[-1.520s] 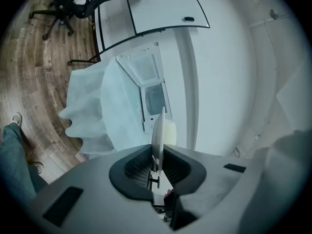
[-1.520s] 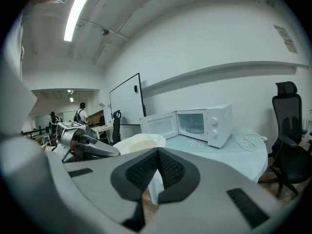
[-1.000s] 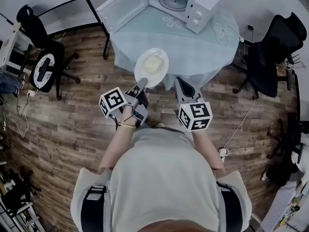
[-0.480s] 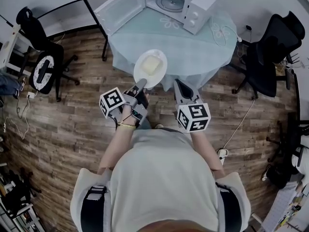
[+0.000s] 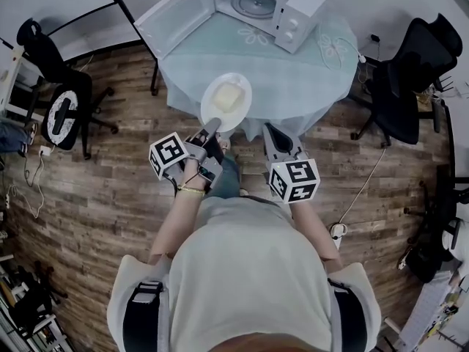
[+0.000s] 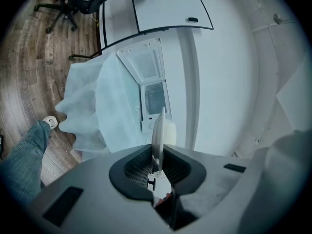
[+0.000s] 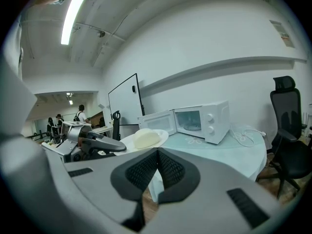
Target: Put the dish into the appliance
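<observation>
A white plate with a pale lump of food on it hangs over the near edge of the round table. My left gripper is shut on the plate's near rim. In the left gripper view the plate shows edge-on, clamped between the jaws. The white microwave stands at the table's far side with its door swung open to the left. My right gripper hovers just right of the plate, its jaws closed together on nothing.
A pale teal cloth covers the table. Black office chairs stand at the right and the left. A cable lies on the table right of the microwave. The floor is wood planks; the person's jeans leg shows below the grippers.
Both grippers and the plate have kept their hold and spacing. The room has slid slightly in view, and a jeans leg now shows beneath the grippers.
</observation>
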